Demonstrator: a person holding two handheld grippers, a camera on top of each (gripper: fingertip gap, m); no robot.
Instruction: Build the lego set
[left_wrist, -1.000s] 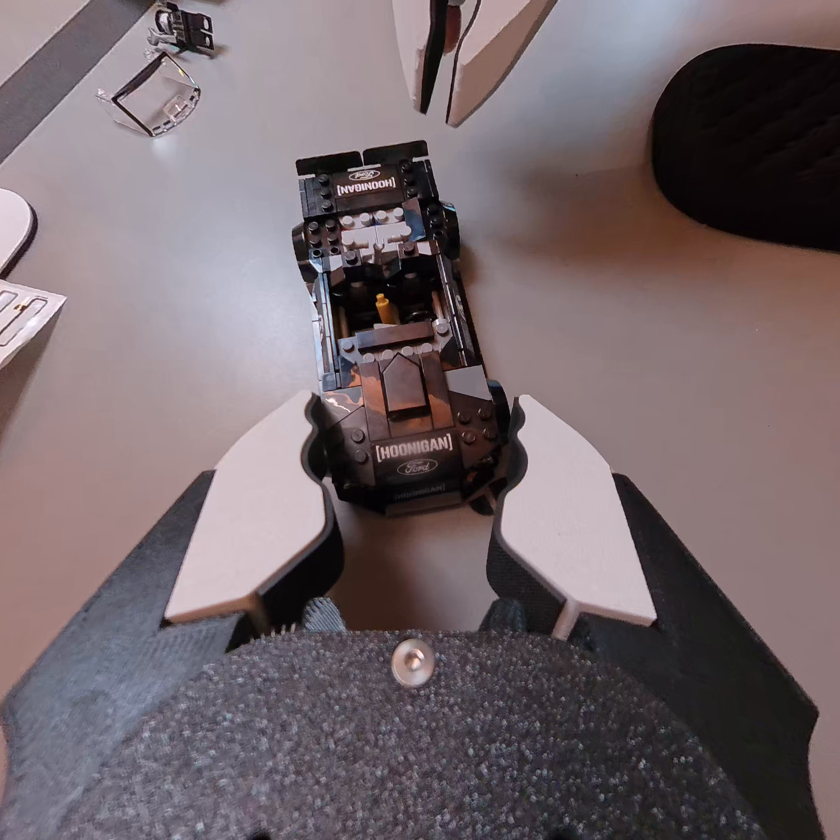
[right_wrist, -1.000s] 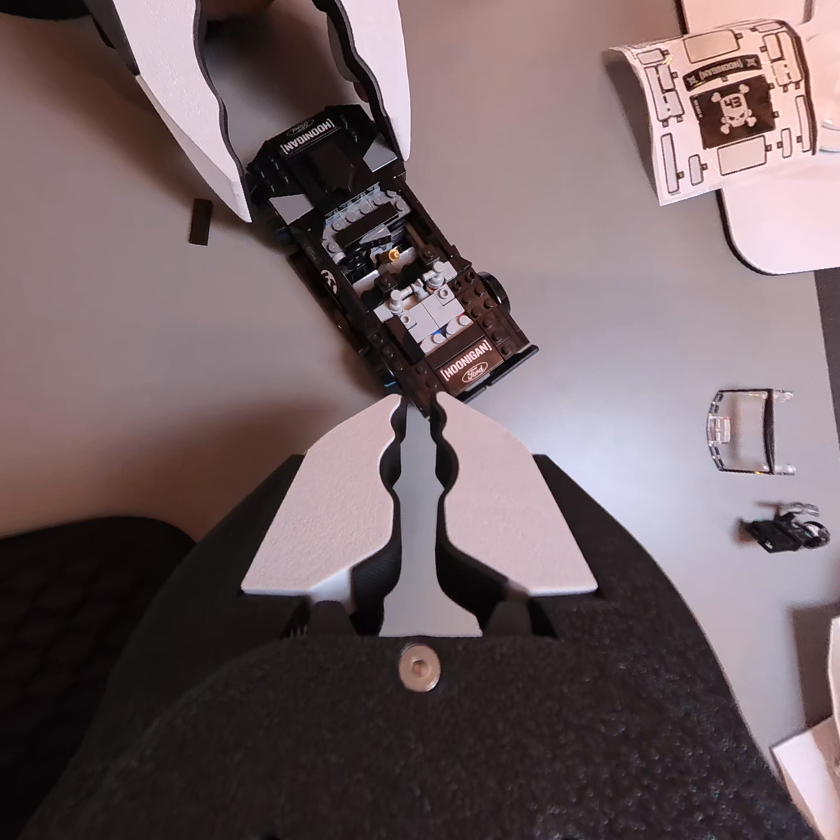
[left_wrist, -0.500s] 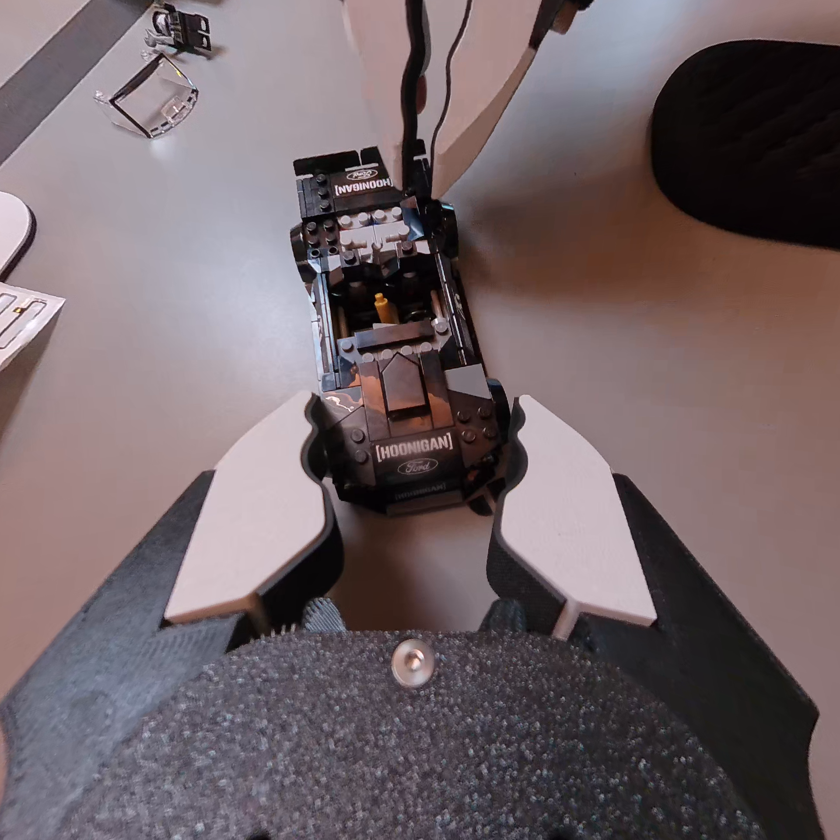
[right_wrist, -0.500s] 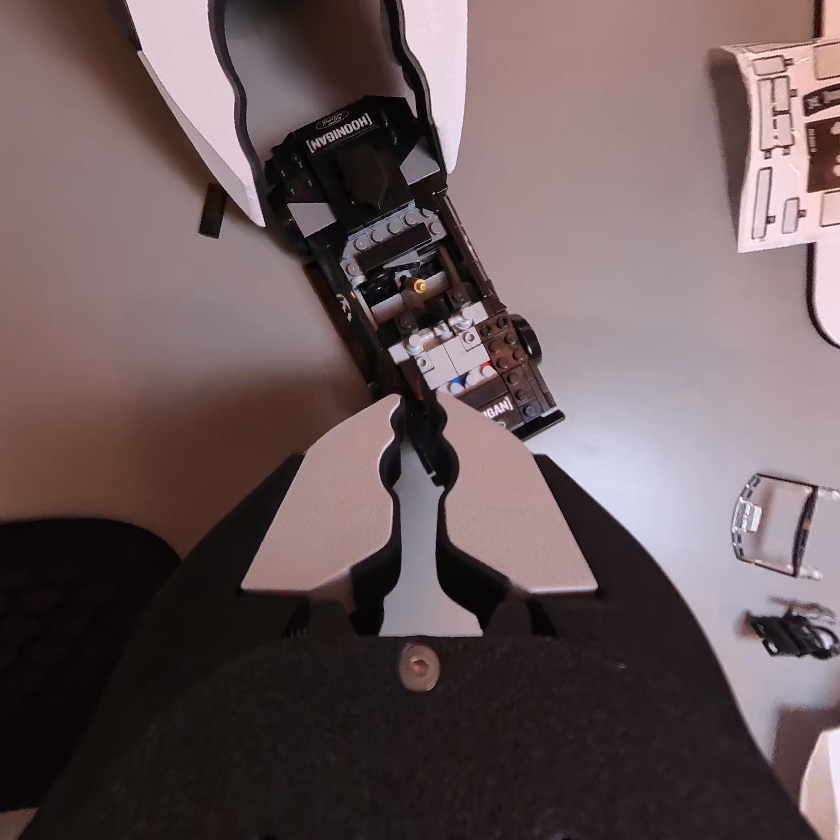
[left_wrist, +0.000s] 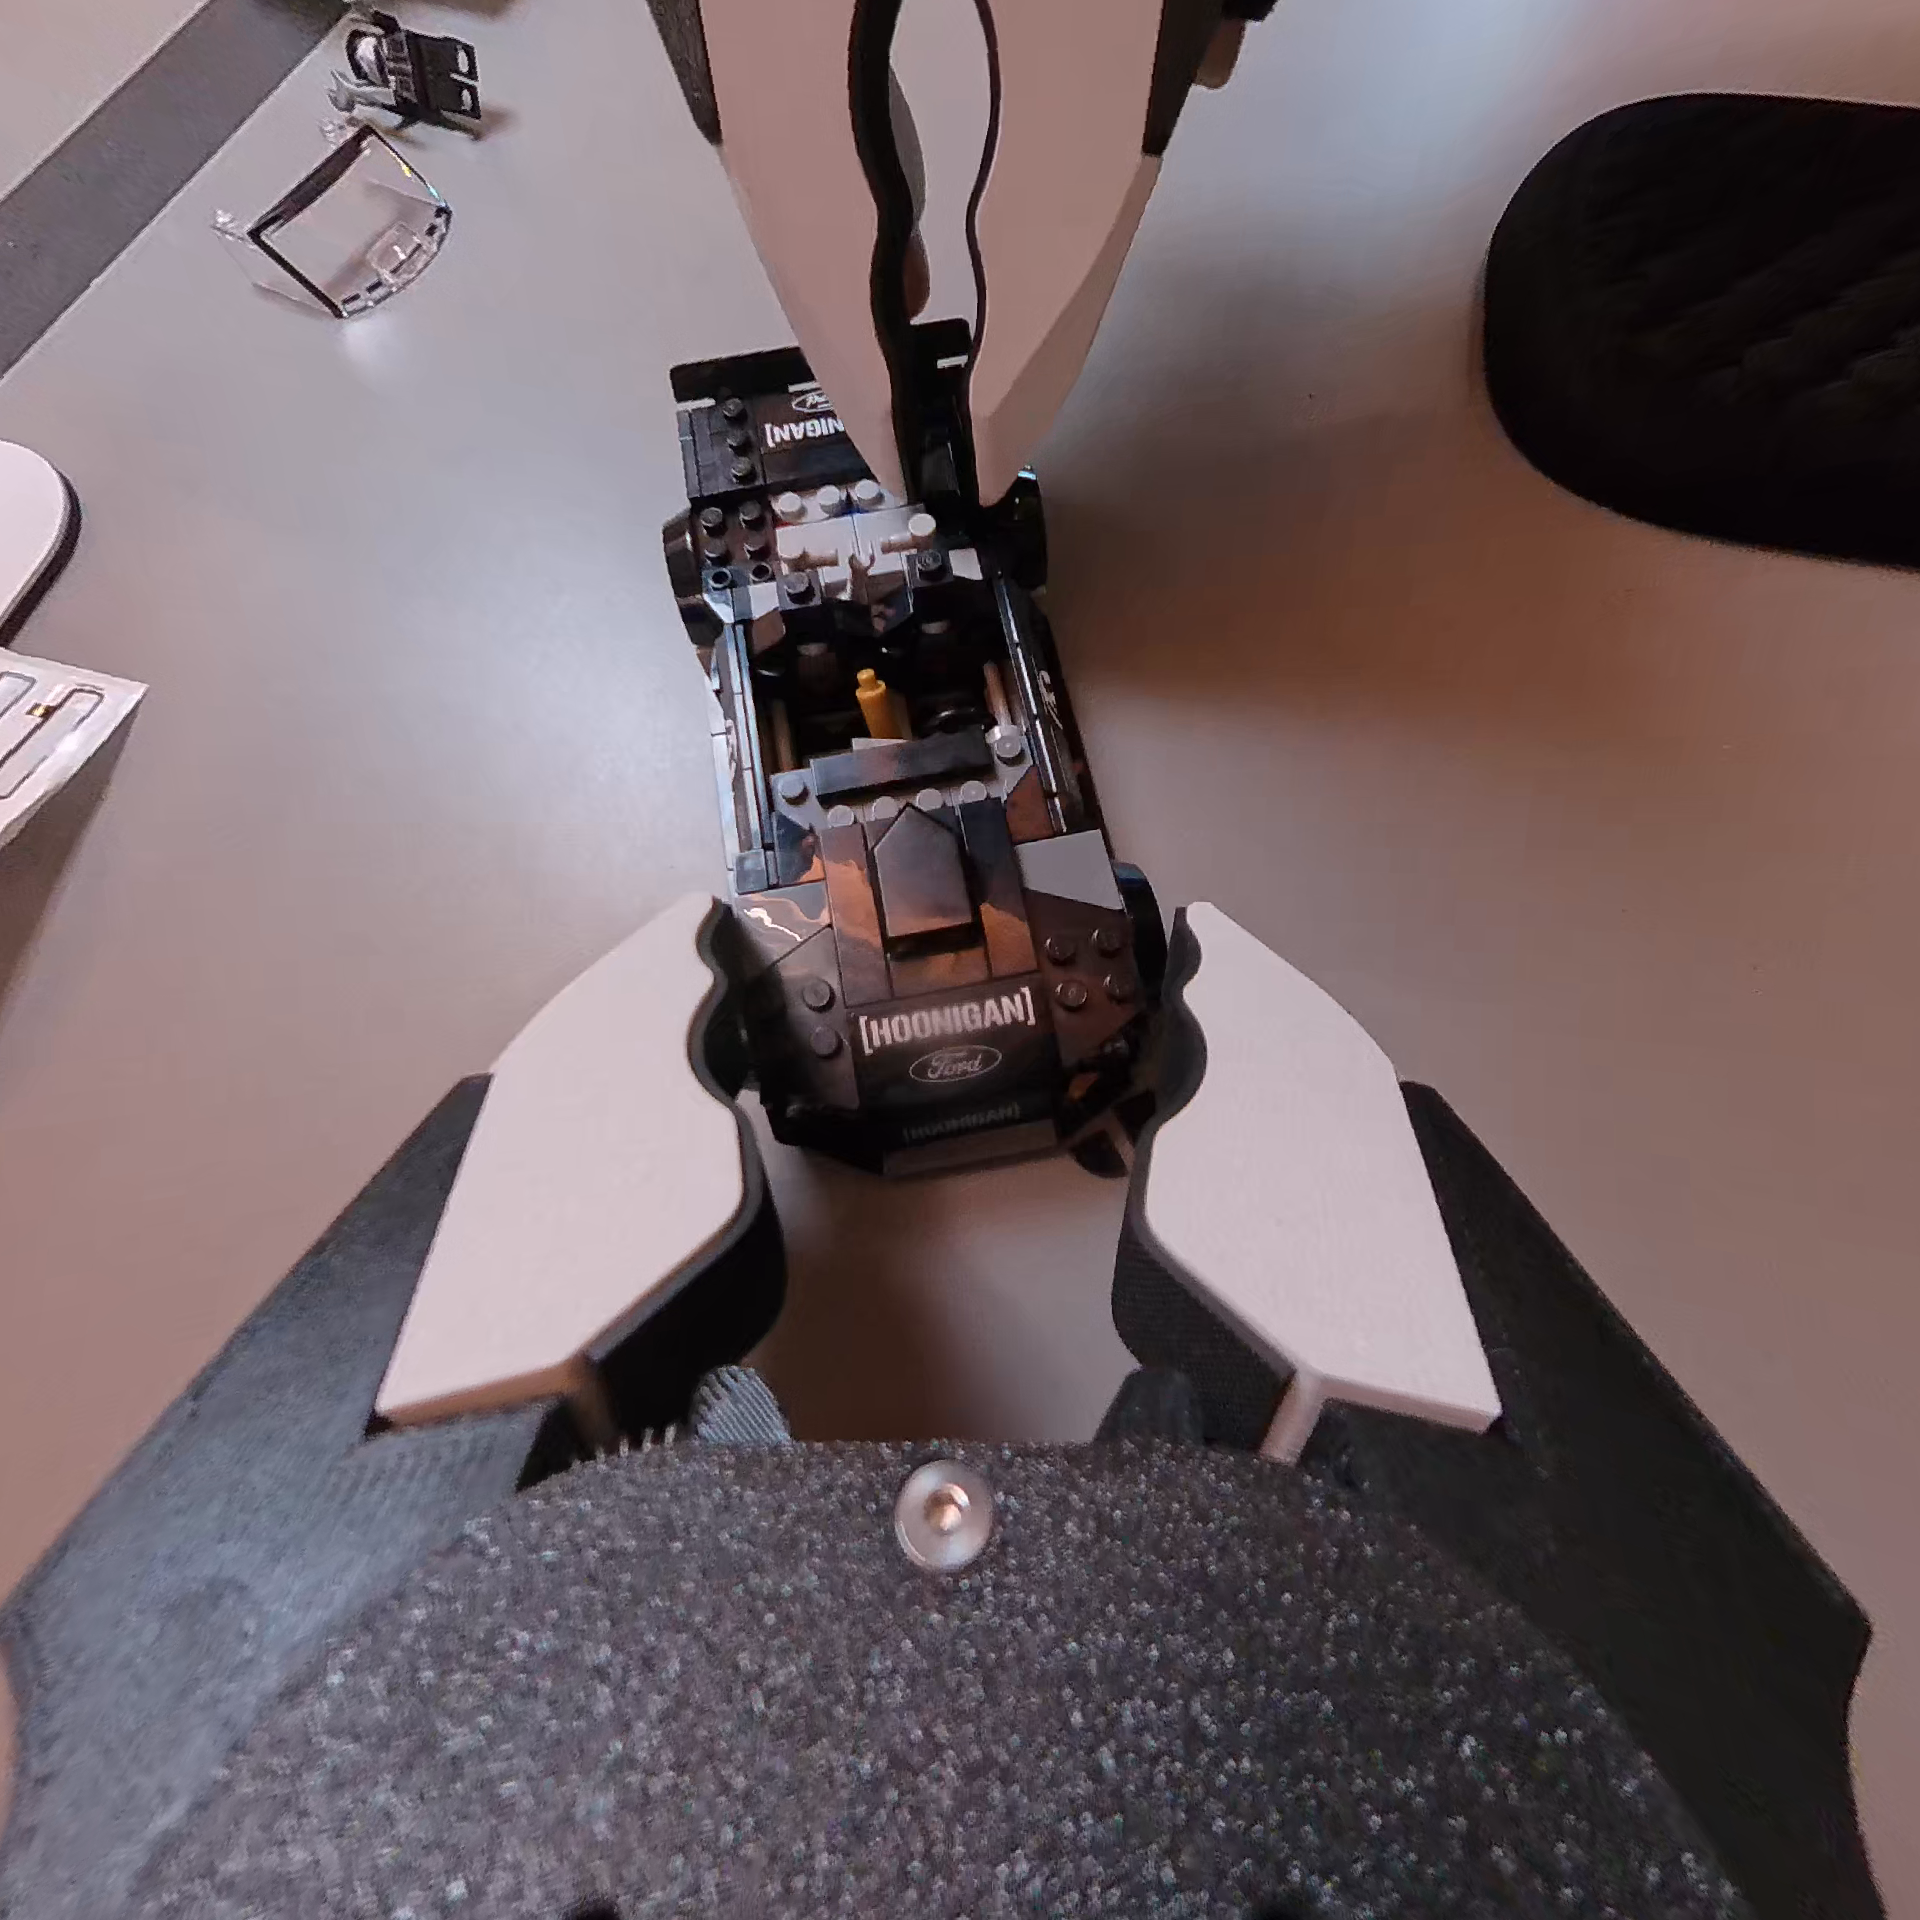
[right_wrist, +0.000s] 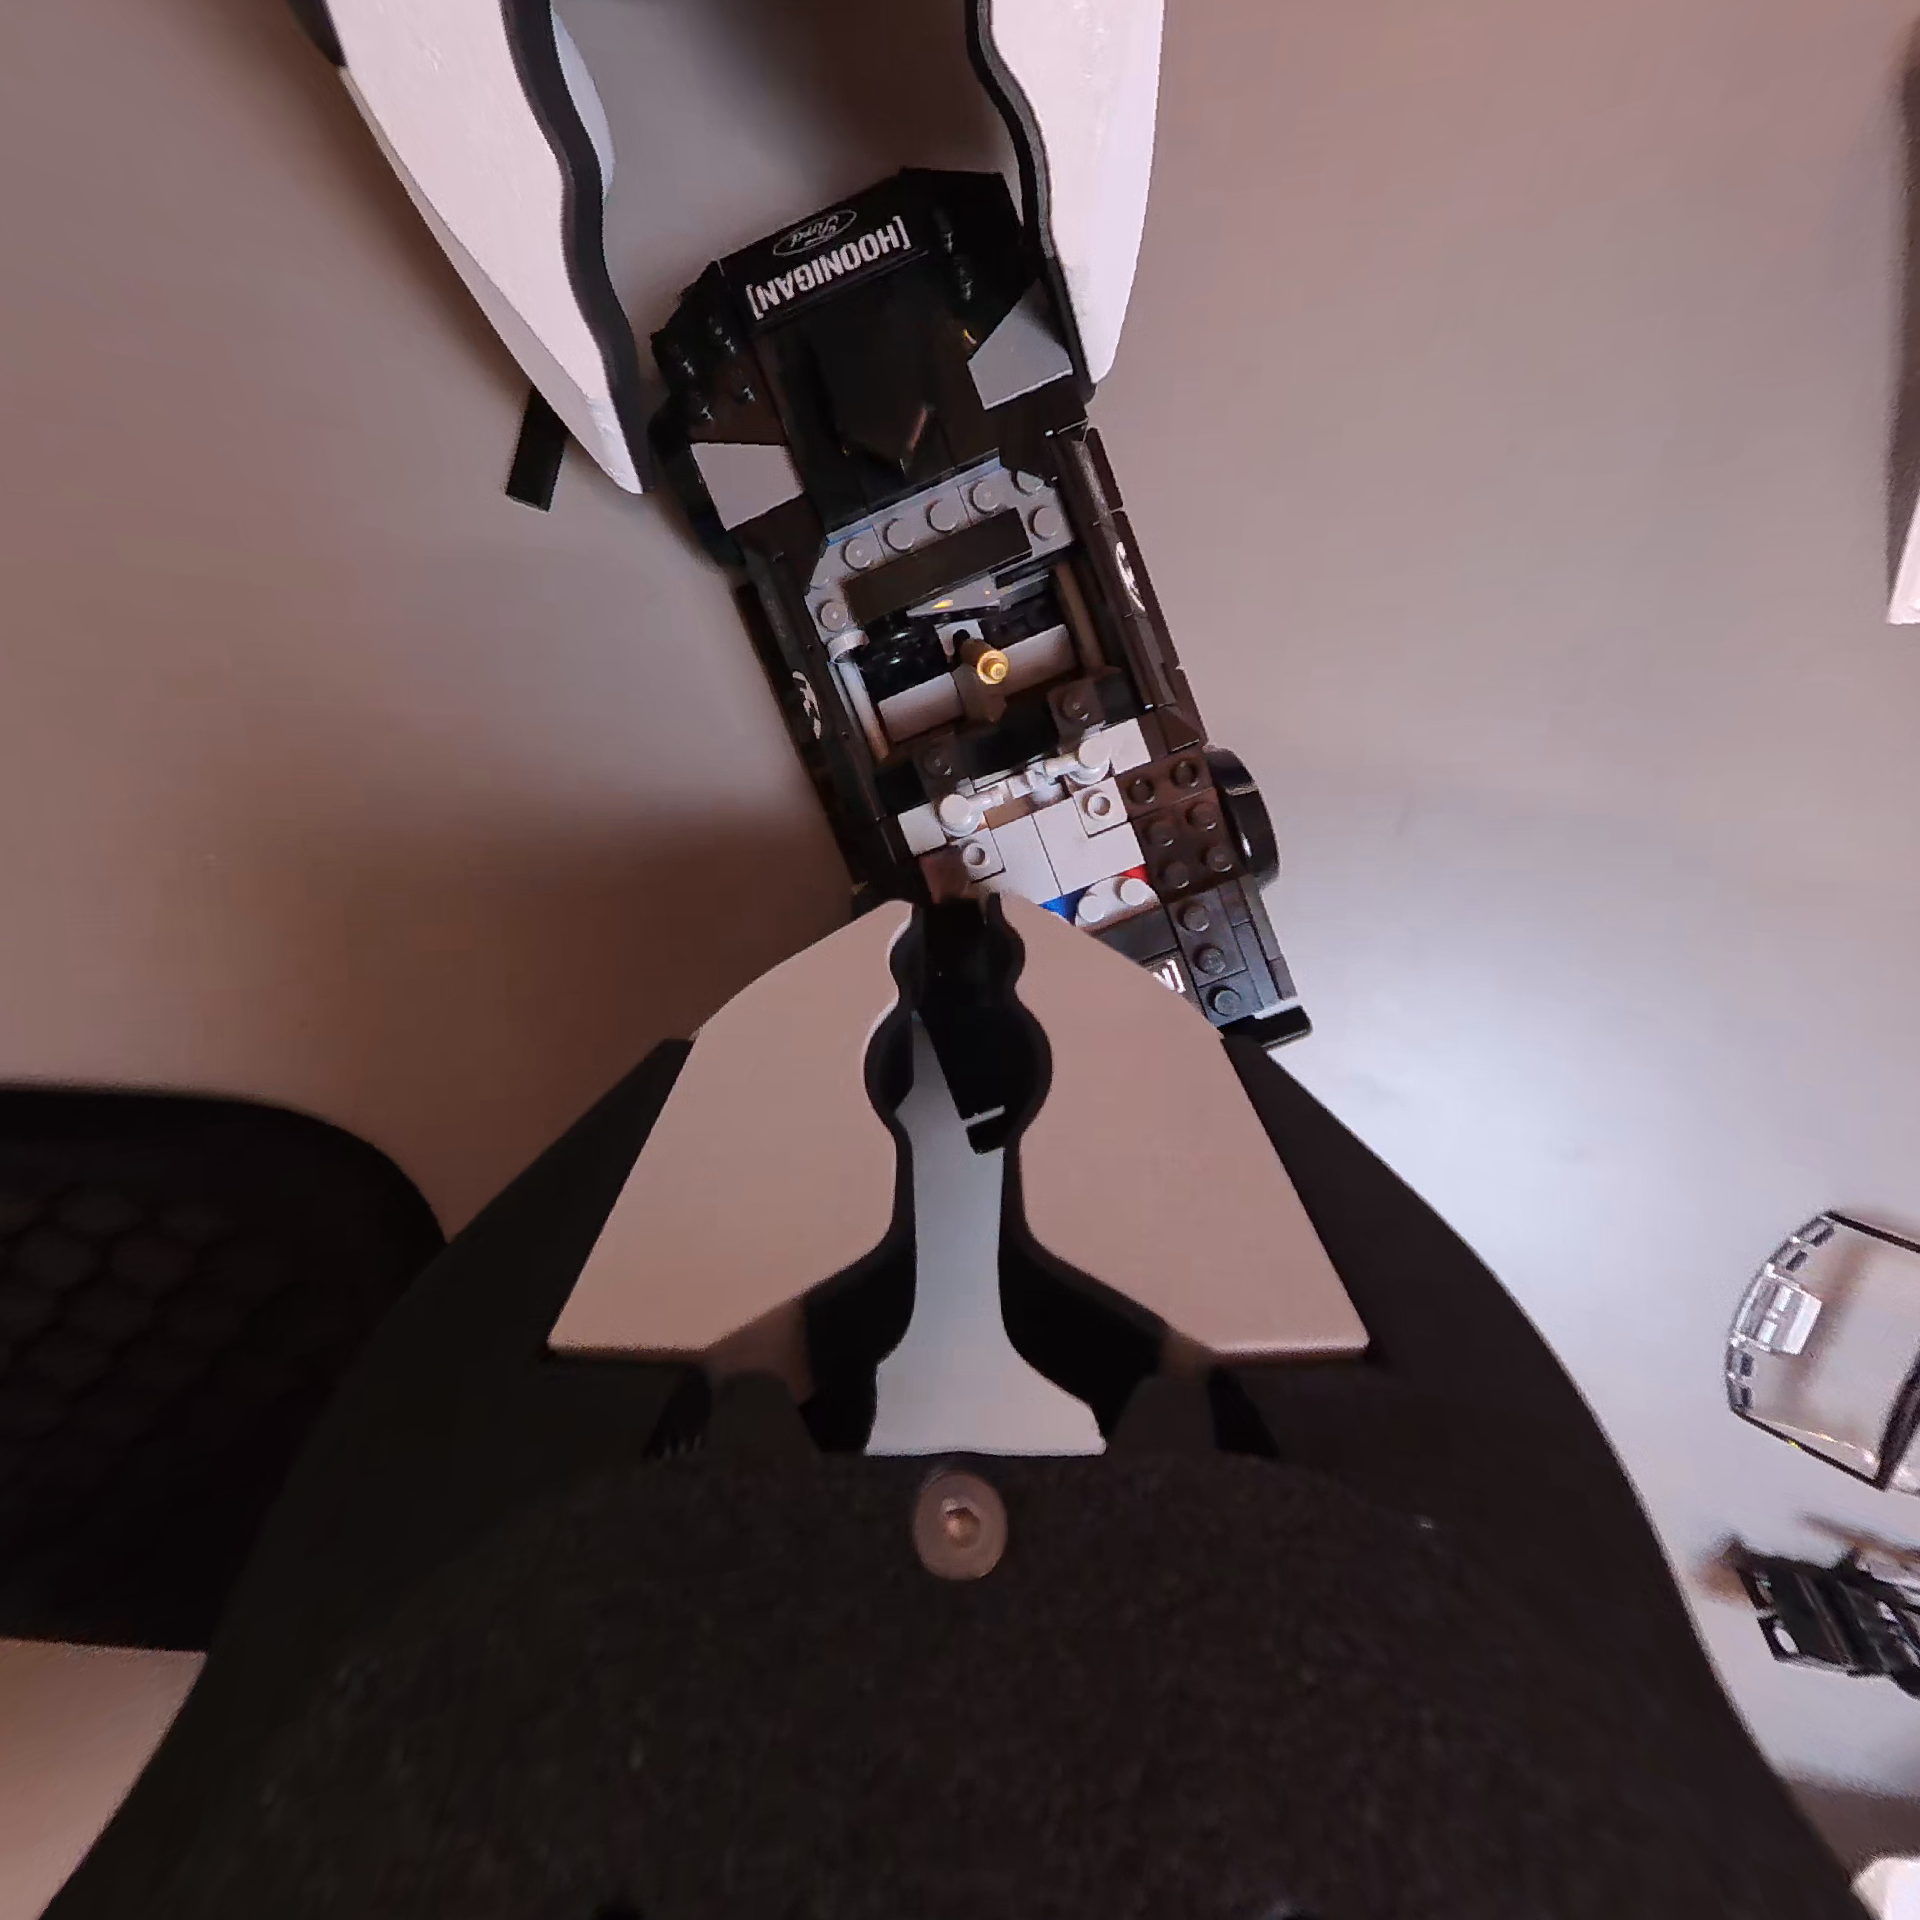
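Grey and bare for the most part, the table (left_wrist: 416, 644) carries a black toy car (left_wrist: 904, 790) built of bricks, roofless, with a yellow lever (left_wrist: 876, 707) standing in its cabin. At the far left of the left wrist view lie a sheet of stickers (left_wrist: 52, 738), a clear windscreen piece (left_wrist: 338, 234) and, beyond it, a small black part (left_wrist: 416, 78). In the middle, the left tool (left_wrist: 951, 997) is spread around the car's near end, one white finger (left_wrist: 603, 1143) on each side of the hood, against the front wheels. At the car's far end the right tool (left_wrist: 925, 436) comes down with its fingers drawn nearly together, pinching a thin black piece (left_wrist: 930, 416) at the rear corner. To the right sits a black mesh pad (left_wrist: 1725, 332). From the right wrist view that piece (right_wrist: 961, 1029) shows as a narrow strip between the fingertips, and a small black tile (right_wrist: 532, 473) lies on the table beside the left tool.
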